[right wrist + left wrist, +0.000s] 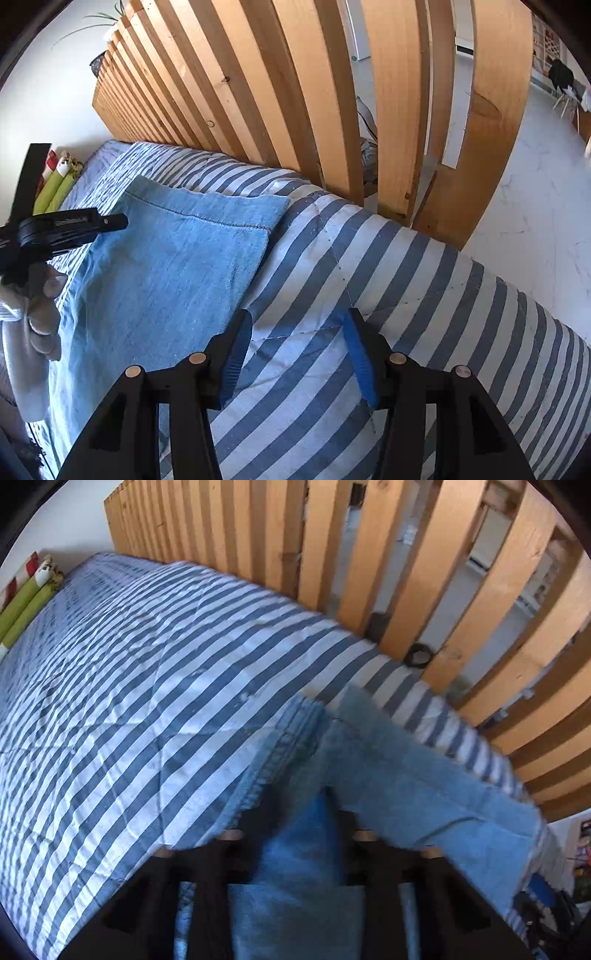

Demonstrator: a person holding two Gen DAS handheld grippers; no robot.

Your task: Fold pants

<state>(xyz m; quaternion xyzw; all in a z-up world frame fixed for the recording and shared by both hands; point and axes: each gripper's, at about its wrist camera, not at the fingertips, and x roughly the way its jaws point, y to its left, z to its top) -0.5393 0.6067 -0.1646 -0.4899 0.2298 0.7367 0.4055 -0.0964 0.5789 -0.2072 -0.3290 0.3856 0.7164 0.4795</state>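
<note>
Denim pants (173,266) are lying flat on the striped bed (424,295). I'm pinching their fabric in my left gripper (295,834), jaws nearly closed; my right gripper (295,354) is hovering half-open, empty, just beside them. Most folding seems still ahead.

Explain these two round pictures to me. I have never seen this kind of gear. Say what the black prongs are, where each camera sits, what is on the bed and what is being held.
No robot here: a person holds a hand-operated clamp in each hand, each with a wide-angle camera looking along its two fingers. The black prongs are those fingers.

The left-wrist view shows the left gripper with light blue denim pants pinched between its pads. The right-wrist view shows the right gripper open, with only the blue-and-white striped quilt between its blue pads; the pants lie beside it.

Behind the bed stands a wooden slat partition. At the far end lie green rolled items.
</note>
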